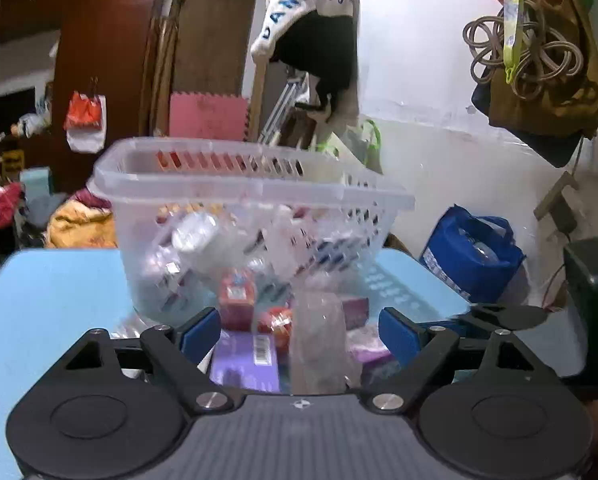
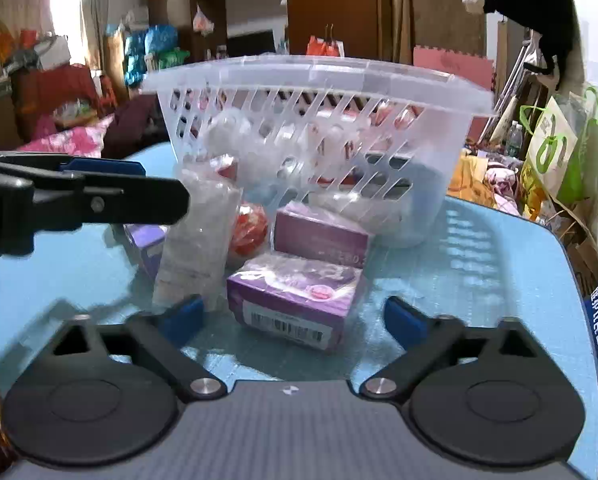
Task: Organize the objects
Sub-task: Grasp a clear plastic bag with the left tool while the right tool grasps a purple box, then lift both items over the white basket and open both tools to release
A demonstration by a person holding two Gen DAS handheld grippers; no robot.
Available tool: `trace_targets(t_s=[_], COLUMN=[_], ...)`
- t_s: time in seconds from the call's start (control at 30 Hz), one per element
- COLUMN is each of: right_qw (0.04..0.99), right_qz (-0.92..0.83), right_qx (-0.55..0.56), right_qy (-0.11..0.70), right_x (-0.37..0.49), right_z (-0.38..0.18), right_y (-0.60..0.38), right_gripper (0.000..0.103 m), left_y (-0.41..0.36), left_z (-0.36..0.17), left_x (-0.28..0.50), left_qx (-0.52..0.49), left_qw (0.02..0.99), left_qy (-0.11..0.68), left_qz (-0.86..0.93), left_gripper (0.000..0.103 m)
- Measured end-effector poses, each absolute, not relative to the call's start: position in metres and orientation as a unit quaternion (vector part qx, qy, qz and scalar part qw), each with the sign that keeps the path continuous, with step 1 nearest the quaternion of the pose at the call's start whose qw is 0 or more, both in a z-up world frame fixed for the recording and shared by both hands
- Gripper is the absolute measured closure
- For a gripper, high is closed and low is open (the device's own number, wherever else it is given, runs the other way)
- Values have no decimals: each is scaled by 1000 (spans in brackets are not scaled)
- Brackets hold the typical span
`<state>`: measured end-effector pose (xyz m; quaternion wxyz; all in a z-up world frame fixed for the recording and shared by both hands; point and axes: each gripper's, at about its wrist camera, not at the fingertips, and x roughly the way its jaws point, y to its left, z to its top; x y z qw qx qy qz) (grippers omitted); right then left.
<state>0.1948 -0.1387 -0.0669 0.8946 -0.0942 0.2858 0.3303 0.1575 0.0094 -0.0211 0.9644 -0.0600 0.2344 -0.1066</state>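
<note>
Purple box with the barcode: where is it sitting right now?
In the right wrist view the purple box lies on the blue table, centred ahead of the open right gripper, with the clear bag at its left.

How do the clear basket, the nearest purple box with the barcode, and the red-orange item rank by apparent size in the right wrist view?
1. clear basket
2. purple box, though nearness to the camera enlarges it
3. red-orange item, partly hidden

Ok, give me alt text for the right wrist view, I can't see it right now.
The open right gripper frames a purple box on the blue table, not touching it. Behind stand a clear bottle, another purple box and a clear basket holding items; the left gripper enters left.
</note>
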Motion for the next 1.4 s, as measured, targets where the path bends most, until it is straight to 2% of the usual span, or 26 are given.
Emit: trace_targets(t_s=[0.03, 0.07, 0.1, 0.3, 0.5, 0.57, 0.63, 0.87, 1.2, 1.4], right_qw=[895, 896, 896, 917, 926, 925, 925, 923, 921, 928], right_qz=[329, 329, 327, 294, 292, 295, 296, 304, 321, 329], right_qx=[-93, -94, -96, -83, -40, -39, -36, -17, 8, 28], right_qy=[285, 284, 284, 258, 238, 236, 234, 236, 220, 173], right_x=[194, 195, 195, 177, 174, 174, 174, 174, 170, 158], right_z=[-69, -69, -69, -76, -74, -74, -74, -75, -75, -69], right_y=[-140, -140, -140, -176, -198, -197, -198, -204, -213, -221], right_gripper=[18, 26, 29, 30, 30, 29, 29, 29, 30, 30], left_y=[12, 11, 9, -11, -38, -41, -42, -30, 0, 16], left_z=[-23, -25, -27, -34, -41, -41, -40, -41, -24, -12], left_x=[157, 157, 157, 161, 166, 164, 163, 150, 115, 98], left_qx=[-64, -67, -66, -50, 8, 14, 23, -1, -50, -74], left_qw=[964, 963, 964, 963, 966, 969, 970, 973, 983, 987], left_qy=[235, 237, 237, 245, 249, 242, 237, 217, 147, 99], left_qz=[-109, -107, -105, -104, -64, -57, -41, -73, -95, -104], left_gripper=[14, 14, 14, 14, 16, 34, 67, 67, 67, 67])
